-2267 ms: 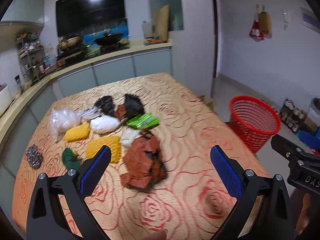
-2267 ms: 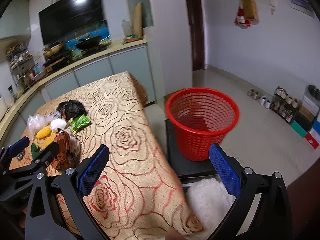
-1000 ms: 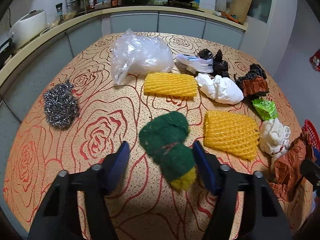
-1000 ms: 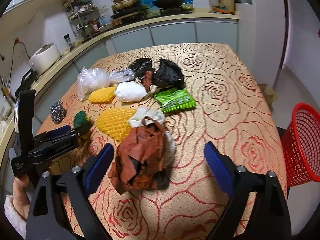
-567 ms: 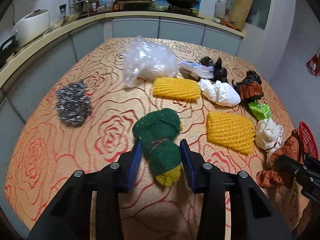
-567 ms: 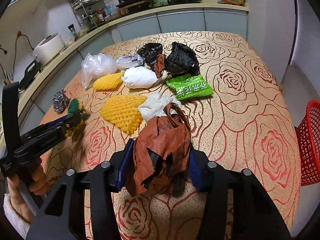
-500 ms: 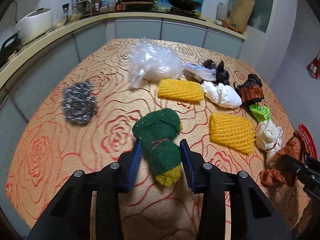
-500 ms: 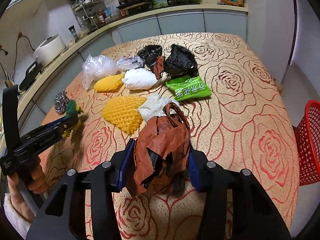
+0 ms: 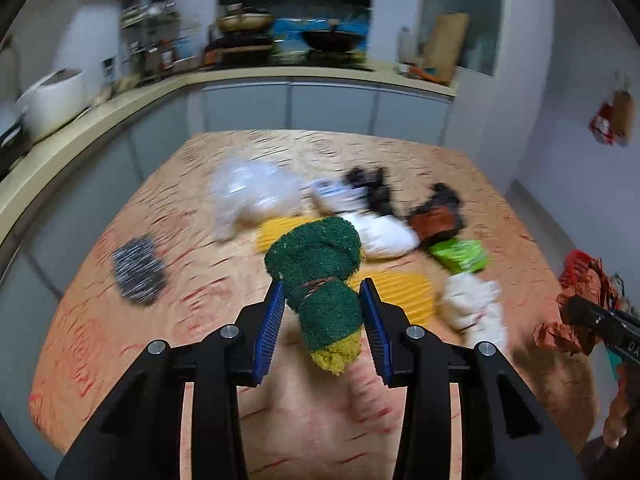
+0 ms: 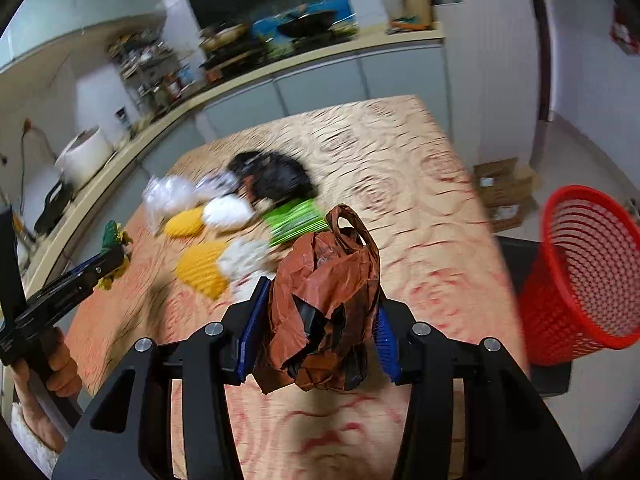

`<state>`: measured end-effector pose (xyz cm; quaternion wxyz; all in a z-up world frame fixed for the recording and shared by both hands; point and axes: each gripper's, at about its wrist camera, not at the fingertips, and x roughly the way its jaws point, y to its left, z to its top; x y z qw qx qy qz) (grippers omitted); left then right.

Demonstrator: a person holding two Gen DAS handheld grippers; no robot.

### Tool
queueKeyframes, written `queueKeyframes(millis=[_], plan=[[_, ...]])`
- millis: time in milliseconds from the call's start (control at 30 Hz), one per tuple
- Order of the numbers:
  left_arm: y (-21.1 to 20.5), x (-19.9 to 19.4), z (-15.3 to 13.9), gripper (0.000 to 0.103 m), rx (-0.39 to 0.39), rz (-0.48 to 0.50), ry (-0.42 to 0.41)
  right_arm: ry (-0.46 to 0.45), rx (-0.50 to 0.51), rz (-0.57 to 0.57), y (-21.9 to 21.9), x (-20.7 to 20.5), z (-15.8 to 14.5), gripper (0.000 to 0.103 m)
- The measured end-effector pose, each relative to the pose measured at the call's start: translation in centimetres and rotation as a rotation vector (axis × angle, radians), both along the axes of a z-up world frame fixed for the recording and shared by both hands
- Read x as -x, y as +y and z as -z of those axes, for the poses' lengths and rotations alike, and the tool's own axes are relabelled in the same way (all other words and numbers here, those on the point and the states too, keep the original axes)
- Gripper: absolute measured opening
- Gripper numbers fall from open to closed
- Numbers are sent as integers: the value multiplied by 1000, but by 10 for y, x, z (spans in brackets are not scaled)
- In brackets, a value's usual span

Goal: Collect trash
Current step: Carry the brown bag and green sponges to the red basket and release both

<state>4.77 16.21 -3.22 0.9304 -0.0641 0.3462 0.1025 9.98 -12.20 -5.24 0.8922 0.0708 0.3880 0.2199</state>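
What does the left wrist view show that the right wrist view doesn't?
Left wrist only: the steel scourer on the table, and the left gripper with its jaws shut on the green sponge.

Right wrist only: the red basket on the floor, and the cardboard box.

Both: the patterned table, yellow nets, the green packet, and the brown bag held in the right gripper.

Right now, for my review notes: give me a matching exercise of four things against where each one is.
Things:
1. green scouring pad
2. brown plastic bag
3. red basket
4. steel wool ball

Places:
A. lying on the table
B. clamped in the right tongs
C. off the table's edge, on a dark stand
D. clamped in the left tongs

Pairs: 1-D, 2-B, 3-C, 4-A
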Motion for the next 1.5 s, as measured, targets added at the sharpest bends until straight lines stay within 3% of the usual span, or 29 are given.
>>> queueKeyframes(millis=[333, 500, 833, 1033, 1267, 1433, 1500], plan=[[-112, -75, -9, 38, -22, 242, -10, -51, 27, 277, -117, -18, -16, 46], [-187, -111, -15, 38, -17, 424, -7, -59, 65, 409, -174, -25, -17, 46], [-314, -165, 15, 39, 11, 678, 92, 33, 151, 516, -236, -50, 11, 47], [-359, -184, 39, 40, 20, 769, 171, 79, 174, 475, -238, -57, 29, 47], [-377, -191, 59, 44, 12, 833, 227, 114, 141, 463, -244, -62, 38, 54], [-373, -192, 61, 64, 39, 844, 221, 117, 115, 468, -245, -61, 38, 61], [-370, -190, 59, 68, 36, 839, 205, 113, 103, 472, -244, -59, 36, 64]])
